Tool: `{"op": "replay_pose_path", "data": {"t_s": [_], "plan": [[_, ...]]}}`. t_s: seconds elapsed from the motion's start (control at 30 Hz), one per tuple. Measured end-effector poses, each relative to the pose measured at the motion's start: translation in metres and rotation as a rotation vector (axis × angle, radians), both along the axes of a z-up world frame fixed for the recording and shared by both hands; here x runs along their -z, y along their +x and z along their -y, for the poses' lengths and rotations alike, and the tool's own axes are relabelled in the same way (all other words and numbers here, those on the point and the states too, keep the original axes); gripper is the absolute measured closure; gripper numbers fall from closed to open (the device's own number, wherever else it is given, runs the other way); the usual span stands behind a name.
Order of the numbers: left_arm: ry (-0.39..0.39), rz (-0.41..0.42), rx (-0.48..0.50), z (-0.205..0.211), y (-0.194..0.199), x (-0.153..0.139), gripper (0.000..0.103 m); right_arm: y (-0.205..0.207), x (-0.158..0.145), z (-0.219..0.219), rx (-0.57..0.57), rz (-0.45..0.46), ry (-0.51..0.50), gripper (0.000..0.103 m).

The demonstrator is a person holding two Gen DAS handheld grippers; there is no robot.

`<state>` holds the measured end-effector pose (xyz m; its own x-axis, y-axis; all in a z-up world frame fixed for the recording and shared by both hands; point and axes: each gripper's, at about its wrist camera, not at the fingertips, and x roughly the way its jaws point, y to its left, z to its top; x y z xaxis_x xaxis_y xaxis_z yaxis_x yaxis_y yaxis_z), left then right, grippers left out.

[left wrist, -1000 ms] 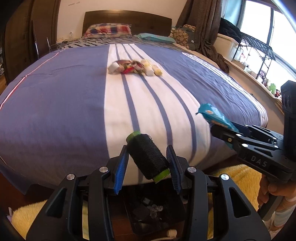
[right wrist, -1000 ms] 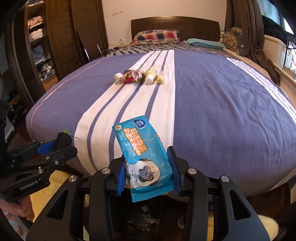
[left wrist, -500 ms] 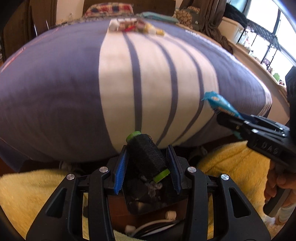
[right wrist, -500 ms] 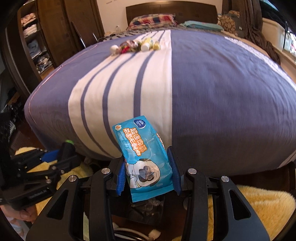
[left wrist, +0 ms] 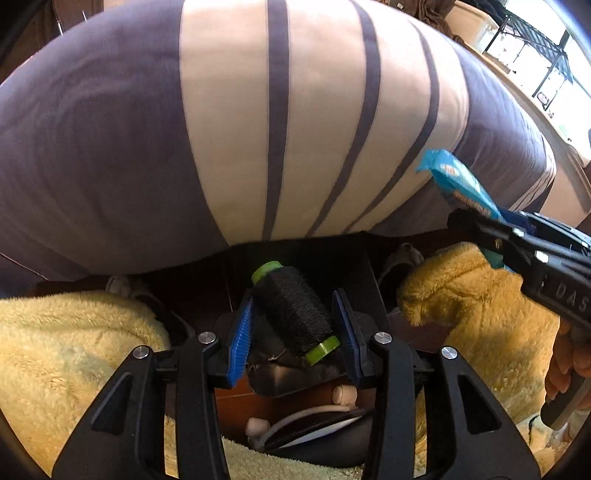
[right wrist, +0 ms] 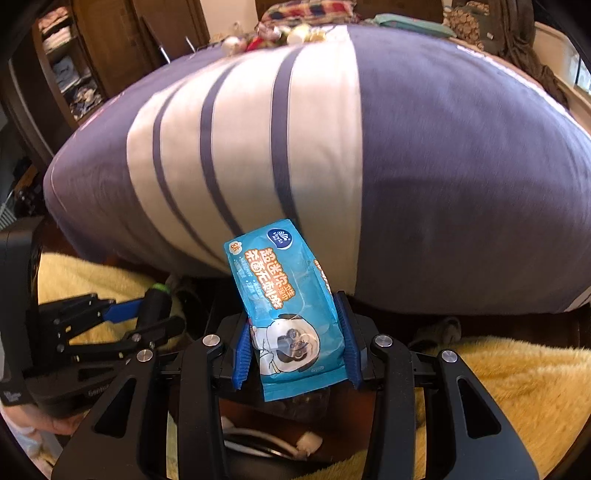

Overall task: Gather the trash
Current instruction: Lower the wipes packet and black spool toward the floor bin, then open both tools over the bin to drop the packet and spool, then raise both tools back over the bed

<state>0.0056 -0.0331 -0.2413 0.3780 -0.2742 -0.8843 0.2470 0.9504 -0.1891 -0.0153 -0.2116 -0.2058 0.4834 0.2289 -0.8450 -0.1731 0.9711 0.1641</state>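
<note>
My left gripper is shut on a black thread spool with green ends, tilted between the blue pads. It hangs below the foot of the bed, over a dark container on the floor that the fingers mostly hide. My right gripper is shut on a blue wet-wipe packet, which stands up out of the pads. In the left wrist view the right gripper and the packet are at the right. The right wrist view has the left gripper low at the left. More trash lies far up the bed.
The striped purple and white bed fills the upper views, its foot edge just ahead. Yellow fluffy rugs lie either side of the container. White cable and small white pieces are on the floor below. Wooden shelves stand at the left.
Both grippers have sunk from above the bed to below its foot edge and tipped downward. The floor, rugs and dark container now fill the lower view. Both grips are unchanged.
</note>
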Motion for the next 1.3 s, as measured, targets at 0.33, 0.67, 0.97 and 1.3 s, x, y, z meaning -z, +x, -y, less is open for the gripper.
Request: {"op": "replay_pose_path", "data": {"t_s": [0.33, 0.67, 0.97, 1.3], "plan": [[0.030, -0.081, 0.024, 0.012, 0.003, 0.033, 0.063, 0.011, 0.059, 0.005, 0.014, -0.196, 0.046, 0.062], [0.040, -0.154, 0.012, 0.012, 0.005, 0.058, 0.063, 0.019, 0.072, -0.007, 0.013, -0.230, 0.037, 0.061], [0.048, -0.154, 0.011, 0.012, 0.006, 0.055, 0.062, 0.026, 0.068, -0.007, 0.019, -0.207, 0.061, 0.055], [0.074, -0.106, -0.009, 0.008, 0.007, 0.041, 0.020, 0.024, 0.054, 0.000, 0.063, -0.154, 0.041, 0.026]]}}
